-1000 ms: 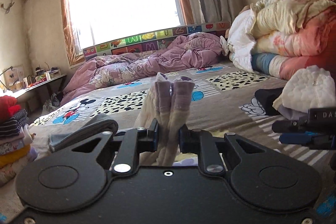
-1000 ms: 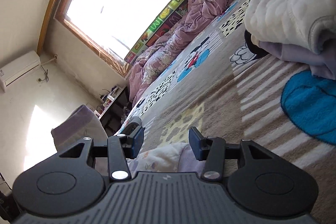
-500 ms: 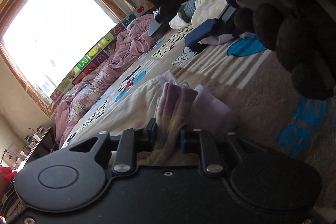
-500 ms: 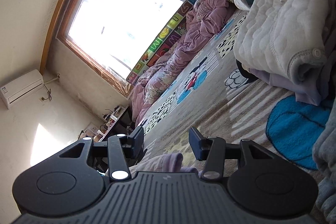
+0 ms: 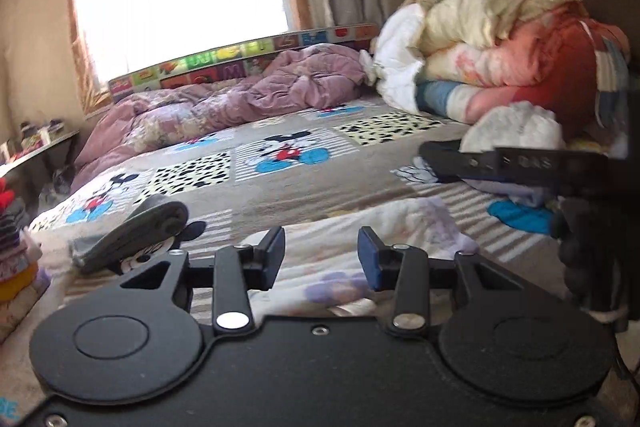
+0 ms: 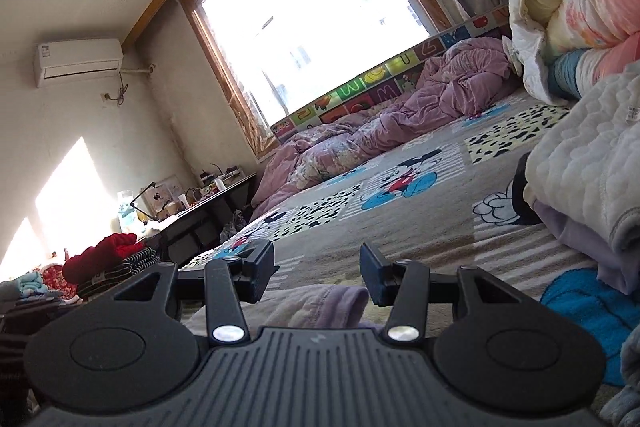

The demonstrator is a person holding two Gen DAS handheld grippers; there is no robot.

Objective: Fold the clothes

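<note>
A small cream garment with pale purple trim (image 5: 360, 239) lies flat on the cartoon-print bedspread (image 5: 280, 183), just ahead of my left gripper (image 5: 321, 257), which is open and empty above it. In the right wrist view the same garment (image 6: 320, 303) lies under and just ahead of my right gripper (image 6: 318, 273), which is open and empty. The right gripper also shows in the left wrist view (image 5: 520, 163), at the right edge.
A grey rolled item (image 5: 136, 227) lies left of the garment. A white quilted garment pile (image 6: 592, 163) sits at right. Folded quilts (image 5: 500, 43) are stacked at the headboard. A purple duvet (image 5: 240, 99) lies under the window. Stacked clothes (image 6: 112, 259) stand at left.
My left gripper has opened and let go of the cream garment, which now lies flat on the bed. Both grippers have levelled out; the right stayed open.
</note>
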